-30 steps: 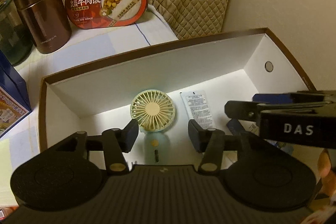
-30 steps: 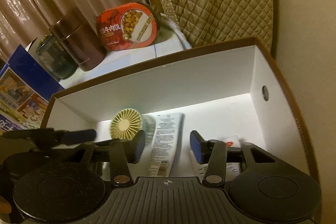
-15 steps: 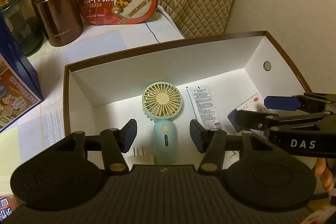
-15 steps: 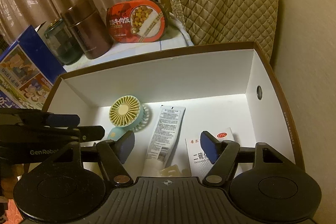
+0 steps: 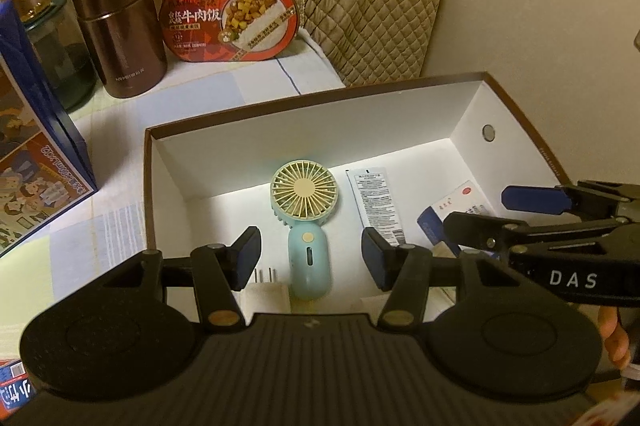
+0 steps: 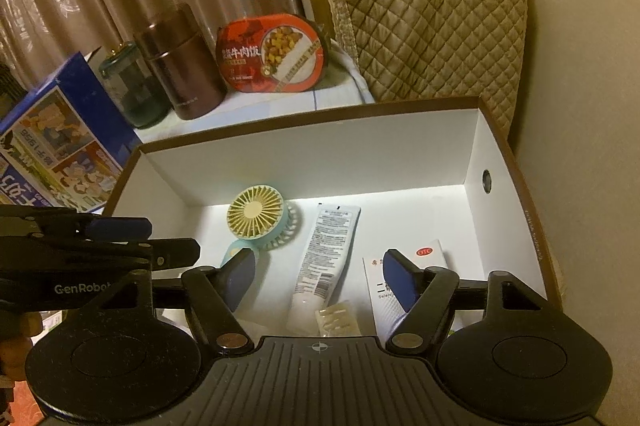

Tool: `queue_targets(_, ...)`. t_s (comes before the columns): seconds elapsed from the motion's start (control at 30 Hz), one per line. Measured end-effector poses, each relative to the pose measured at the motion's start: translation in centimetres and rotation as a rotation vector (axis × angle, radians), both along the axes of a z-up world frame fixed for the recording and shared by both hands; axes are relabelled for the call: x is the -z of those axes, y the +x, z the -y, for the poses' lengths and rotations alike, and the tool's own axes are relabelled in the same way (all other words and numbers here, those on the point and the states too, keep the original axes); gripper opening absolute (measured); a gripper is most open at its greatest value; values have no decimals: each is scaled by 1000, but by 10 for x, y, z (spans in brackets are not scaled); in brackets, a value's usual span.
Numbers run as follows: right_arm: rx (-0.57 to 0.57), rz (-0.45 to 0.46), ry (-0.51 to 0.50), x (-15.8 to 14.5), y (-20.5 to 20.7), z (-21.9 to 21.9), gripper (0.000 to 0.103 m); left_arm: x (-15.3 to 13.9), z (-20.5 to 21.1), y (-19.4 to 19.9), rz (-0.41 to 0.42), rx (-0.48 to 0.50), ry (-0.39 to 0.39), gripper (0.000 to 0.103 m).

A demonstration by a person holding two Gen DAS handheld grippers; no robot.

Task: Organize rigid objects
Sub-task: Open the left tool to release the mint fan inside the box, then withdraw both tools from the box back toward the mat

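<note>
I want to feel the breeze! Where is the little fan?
The little fan lies flat on the floor of the white box, left of the tube in both views, its head toward the far wall.

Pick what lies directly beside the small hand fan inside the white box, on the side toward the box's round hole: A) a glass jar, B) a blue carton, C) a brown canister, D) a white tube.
D. The white tube lies flat on the box floor right next to the hand fan, with a medicine packet farther along.
</note>
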State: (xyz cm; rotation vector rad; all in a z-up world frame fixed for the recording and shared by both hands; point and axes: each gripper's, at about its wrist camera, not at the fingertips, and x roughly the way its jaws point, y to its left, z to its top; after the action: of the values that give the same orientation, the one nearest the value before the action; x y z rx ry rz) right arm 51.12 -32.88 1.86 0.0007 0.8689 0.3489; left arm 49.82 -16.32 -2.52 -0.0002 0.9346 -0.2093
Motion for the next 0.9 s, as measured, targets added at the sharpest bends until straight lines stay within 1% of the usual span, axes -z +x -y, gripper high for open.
queue_targets(0.17,9,23,6,-10,-16,2,68,-13,-6,-19,28,-1,-3,51)
queue_targets(0.37,16,64,14,-24,-45,2,68,-27,-21,-50,55,-2,-20,51)
queue_targets(0.53,22,85,24,-31,-69,0,68,-38,-38,-78,75,-12,-47,51)
queue_targets(0.9,0,132,32,-47,-124,-21,68,-57,-79,-143,114,-48,-89,51)
